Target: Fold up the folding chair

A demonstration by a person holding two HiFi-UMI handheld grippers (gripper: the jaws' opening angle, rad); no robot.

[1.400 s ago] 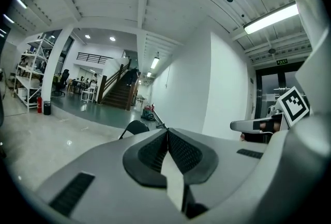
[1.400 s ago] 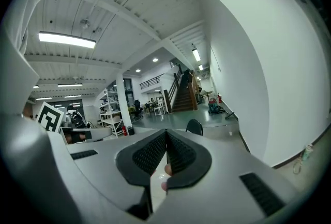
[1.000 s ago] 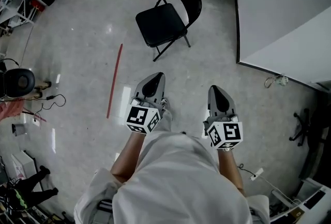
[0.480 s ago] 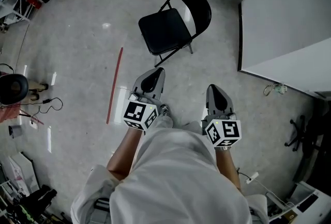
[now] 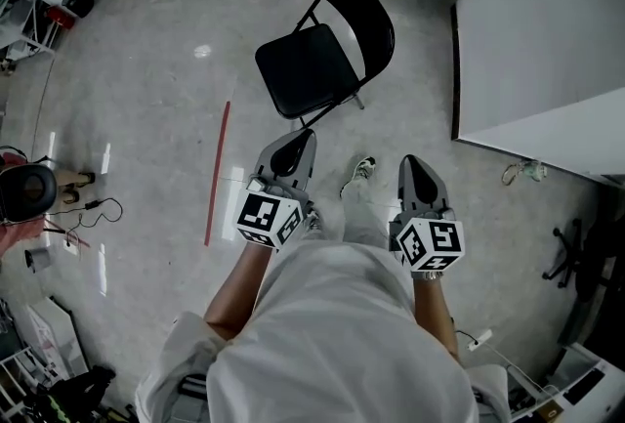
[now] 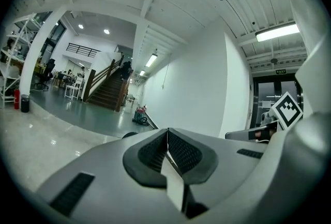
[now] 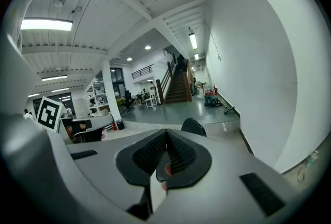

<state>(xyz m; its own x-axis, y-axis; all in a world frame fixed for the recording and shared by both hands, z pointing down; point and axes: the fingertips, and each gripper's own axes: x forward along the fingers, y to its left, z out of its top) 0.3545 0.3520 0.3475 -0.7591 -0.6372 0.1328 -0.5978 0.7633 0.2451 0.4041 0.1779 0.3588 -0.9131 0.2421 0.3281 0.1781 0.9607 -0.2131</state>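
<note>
The folding chair stood unfolded on the floor, its black seat level and its backrest toward 2 o'clock. Both grippers were held at waist level, well apart from the chair. The left gripper lay at 6 o'clock of the seat, clenched and empty, its jaws meeting at the tips. The right gripper lay at 5 o'clock of the chair, likewise clenched on nothing. A red strip ran along the floor at 9 o'clock of the left gripper.
</note>
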